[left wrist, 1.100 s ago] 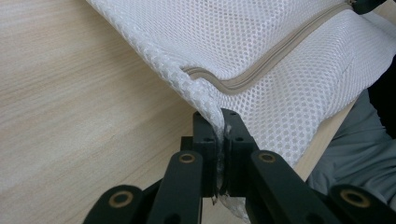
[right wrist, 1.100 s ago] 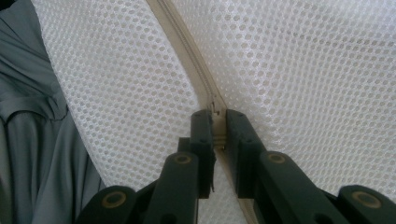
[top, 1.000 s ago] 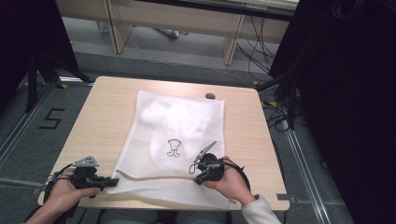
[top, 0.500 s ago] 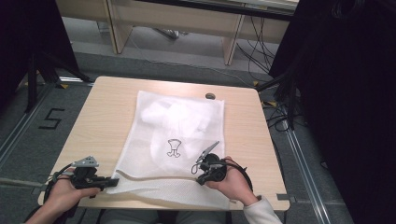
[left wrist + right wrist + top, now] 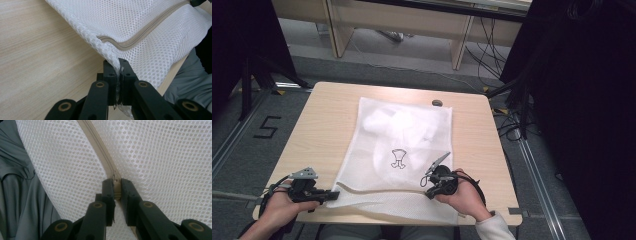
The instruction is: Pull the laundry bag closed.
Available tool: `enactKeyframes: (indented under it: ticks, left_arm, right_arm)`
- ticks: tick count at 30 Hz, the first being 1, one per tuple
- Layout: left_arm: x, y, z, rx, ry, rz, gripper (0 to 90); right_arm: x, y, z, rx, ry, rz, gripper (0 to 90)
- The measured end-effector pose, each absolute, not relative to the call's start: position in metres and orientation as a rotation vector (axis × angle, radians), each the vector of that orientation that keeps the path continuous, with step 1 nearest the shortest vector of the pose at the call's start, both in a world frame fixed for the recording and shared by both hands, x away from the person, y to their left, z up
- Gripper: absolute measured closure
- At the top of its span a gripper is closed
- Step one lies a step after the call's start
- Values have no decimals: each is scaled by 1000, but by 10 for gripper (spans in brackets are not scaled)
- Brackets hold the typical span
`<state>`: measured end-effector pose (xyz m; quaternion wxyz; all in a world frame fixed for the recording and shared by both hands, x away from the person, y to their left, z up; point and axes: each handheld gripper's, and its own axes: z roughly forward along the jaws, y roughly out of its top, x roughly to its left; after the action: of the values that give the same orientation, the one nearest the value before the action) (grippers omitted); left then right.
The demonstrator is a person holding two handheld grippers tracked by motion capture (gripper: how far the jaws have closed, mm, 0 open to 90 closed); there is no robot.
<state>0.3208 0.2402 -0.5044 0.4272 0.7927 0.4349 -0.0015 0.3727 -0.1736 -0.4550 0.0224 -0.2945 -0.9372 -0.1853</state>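
The white mesh laundry bag [image 5: 402, 150] lay flat on the desk [image 5: 327, 125], and whatever filled it was hard to make out: pale folded cloth showed only as a blur through the netting. A small black line drawing [image 5: 398, 158] sat on that cloth, just beyond the right hand-held gripper [image 5: 428, 183], but it carried no readable letters. The one legible mark was a black "5" [image 5: 266, 127] on the floor, well to the far side of the left hand-held gripper [image 5: 331, 195].

The left hand-held gripper was clenched on the bag's near corner; in the left gripper view [image 5: 117, 72] a pinch of mesh vanished between its jaws. The right hand-held gripper [image 5: 117, 188] was clamped on the beige zipper [image 5: 100, 147], and its jaws hid the slider, so whether it held the pull or only the tape could not be told. The person's grey clothing [image 5: 15, 195] was cut off at the frame edge.
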Motion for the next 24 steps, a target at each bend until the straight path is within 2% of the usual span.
enactKeyframes:
  ticks: [24]
  left_arm:
    - [321,240,-504,1981,1088,-4,853]
  right_arm:
    - [371,-180,-455,-917,-2902,-576,823]
